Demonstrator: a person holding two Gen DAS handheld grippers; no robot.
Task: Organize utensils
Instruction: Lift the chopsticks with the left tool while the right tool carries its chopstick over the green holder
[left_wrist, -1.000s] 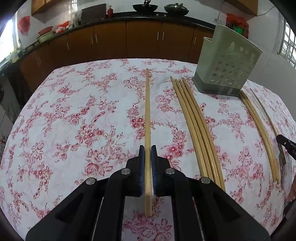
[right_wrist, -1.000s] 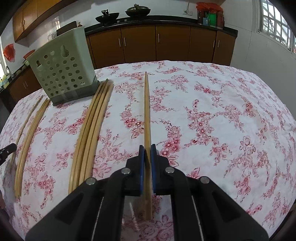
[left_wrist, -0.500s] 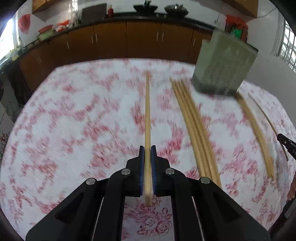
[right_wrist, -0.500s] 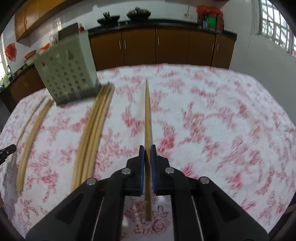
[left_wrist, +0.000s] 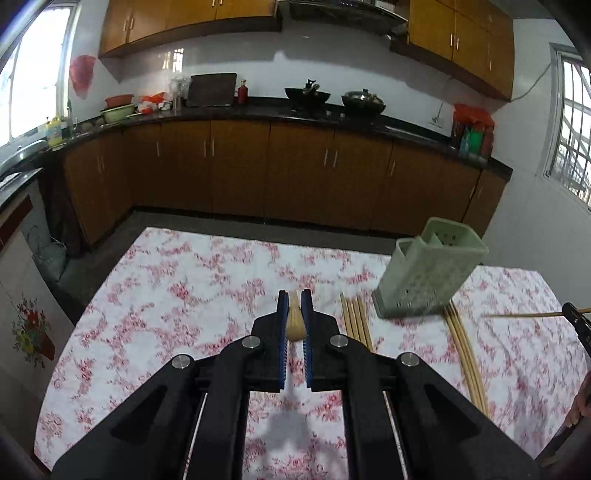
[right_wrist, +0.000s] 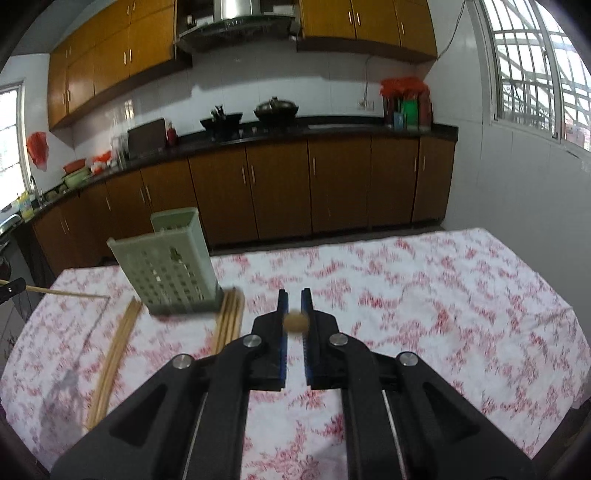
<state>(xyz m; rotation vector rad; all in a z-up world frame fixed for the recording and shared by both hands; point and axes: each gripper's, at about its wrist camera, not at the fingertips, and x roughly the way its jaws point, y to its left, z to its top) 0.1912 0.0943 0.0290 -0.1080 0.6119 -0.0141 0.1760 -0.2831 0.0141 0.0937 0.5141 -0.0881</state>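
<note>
left tool (left_wrist: 294, 308): clenched on chopstick (left_wrist: 294, 321), long axis pointing forward. right tool (right_wrist: 294, 308): clenched on another chopstick (right_wrist: 296, 322). green holder (left_wrist: 424, 278) upright on desk (left_wrist: 207, 280), forward-right of left tool, forward-left of right.

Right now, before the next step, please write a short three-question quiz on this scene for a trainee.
1. True or false: the left tongs are shut on a pale wooden chopstick.
2. The green perforated plastic holder stands on: A the red-flowered tablecloth; B the dark counter; C the floor.
3. Fill in: loose chopsticks lie on the cloth in ___ bundles.
Key: 1 true; 2 A; 3 two.
</note>
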